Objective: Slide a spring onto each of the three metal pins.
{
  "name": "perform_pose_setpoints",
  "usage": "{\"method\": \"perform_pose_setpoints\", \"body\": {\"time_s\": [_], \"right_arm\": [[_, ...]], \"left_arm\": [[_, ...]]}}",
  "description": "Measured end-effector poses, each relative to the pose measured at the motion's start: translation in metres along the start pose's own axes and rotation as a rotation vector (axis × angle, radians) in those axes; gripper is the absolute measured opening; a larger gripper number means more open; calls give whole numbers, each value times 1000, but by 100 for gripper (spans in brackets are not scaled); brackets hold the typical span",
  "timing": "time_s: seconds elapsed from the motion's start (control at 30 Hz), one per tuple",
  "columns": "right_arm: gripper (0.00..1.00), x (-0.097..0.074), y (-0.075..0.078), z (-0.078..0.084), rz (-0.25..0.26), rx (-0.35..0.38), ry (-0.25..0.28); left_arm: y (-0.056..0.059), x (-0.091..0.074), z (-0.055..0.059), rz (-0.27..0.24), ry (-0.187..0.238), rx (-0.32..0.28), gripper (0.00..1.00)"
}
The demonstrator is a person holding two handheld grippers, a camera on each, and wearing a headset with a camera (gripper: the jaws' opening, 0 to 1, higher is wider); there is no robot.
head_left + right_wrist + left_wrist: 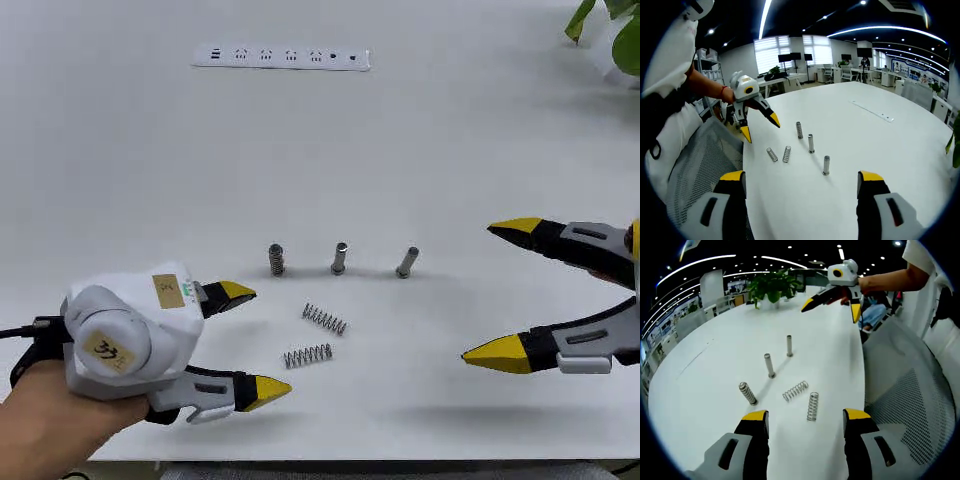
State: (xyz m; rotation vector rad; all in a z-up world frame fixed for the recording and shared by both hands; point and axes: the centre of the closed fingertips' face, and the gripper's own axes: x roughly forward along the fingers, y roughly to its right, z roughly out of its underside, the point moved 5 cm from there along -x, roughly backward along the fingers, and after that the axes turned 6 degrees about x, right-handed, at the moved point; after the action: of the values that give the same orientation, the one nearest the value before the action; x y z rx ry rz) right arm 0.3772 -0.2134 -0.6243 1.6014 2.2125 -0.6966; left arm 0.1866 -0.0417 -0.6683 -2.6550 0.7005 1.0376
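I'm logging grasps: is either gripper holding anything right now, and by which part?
Nothing is held. The left gripper and the right gripper are both open and empty above the white table.

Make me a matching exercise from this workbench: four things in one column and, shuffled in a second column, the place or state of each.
Things, as the head view shows them:
1. leftmost pin
2. middle pin
3. two loose springs
4. power strip

Places or states:
A. lying far beyond the pins
B. standing bare
C. already carrying a spring
D. lying on their sides, on the near side of the pins

Pairs: 1-C, 2-B, 3-D, 4-A.
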Motion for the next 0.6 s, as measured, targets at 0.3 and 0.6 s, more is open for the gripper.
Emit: {"method": "perform_pose_setpoints", "body": {"time_s": [0.3, 0.6], "right_arm": [[92, -15, 5, 17, 35, 42, 28], [90, -21, 3, 22, 60, 65, 54]], "left_arm": [[7, 24, 9, 38, -135, 69, 45], [9, 41, 15, 78, -207, 131, 31]]}}
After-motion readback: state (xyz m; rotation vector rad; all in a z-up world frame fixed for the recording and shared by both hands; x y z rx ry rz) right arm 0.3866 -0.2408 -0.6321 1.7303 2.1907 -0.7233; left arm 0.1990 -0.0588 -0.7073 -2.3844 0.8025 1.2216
